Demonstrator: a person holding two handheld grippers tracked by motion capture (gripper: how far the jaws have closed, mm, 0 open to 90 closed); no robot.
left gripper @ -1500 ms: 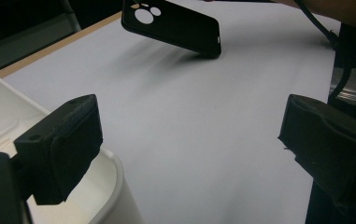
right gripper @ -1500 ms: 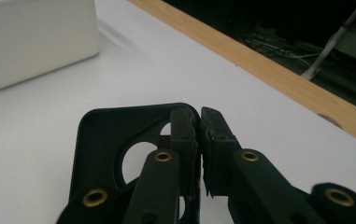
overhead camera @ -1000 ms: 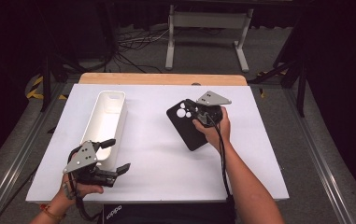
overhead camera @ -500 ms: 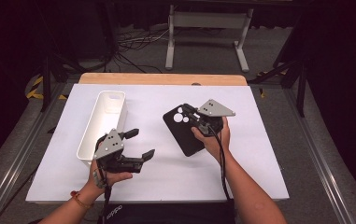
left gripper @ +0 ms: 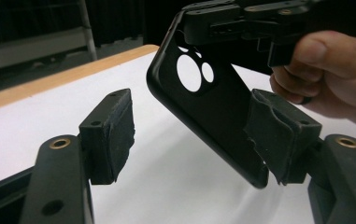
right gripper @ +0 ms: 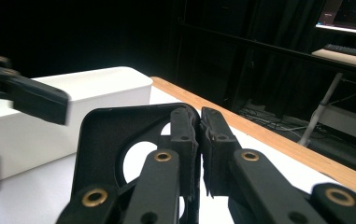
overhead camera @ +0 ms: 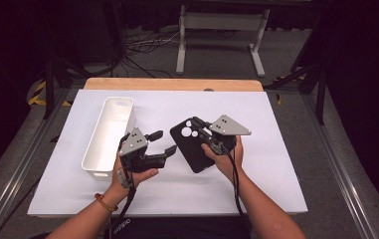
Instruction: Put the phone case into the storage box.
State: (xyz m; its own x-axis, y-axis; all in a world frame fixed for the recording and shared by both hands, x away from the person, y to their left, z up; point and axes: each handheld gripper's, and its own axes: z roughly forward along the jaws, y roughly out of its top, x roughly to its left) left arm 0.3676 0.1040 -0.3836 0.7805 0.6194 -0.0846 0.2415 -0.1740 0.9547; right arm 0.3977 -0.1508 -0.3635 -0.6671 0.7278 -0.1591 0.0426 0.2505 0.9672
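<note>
A black phone case [overhead camera: 193, 148] with round camera holes hangs tilted above the white table [overhead camera: 276, 164]. My right gripper [overhead camera: 203, 125] is shut on its top edge, and in the right gripper view the pads [right gripper: 188, 133] pinch the case's rim [right gripper: 102, 135]. My left gripper [overhead camera: 161, 143] points at the case from the left, and its jaws have just been closing. In the left gripper view the case [left gripper: 203, 100] lies between the jaws: the right pad [left gripper: 278, 133] is at its lower edge, while the left pad [left gripper: 112, 133] stands well clear of it.
A long white bin [overhead camera: 108, 135] stands on the table just left of my left hand, also seen as the white bin [right gripper: 73, 88] in the right gripper view. A wooden strip [overhead camera: 172, 84] edges the table's far side, with stands and cables beyond.
My left gripper has travelled right from the table's front left corner, past the bin, up to the case, and its jaws have narrowed. The right hand brought the case slightly nearer and leftward.
</note>
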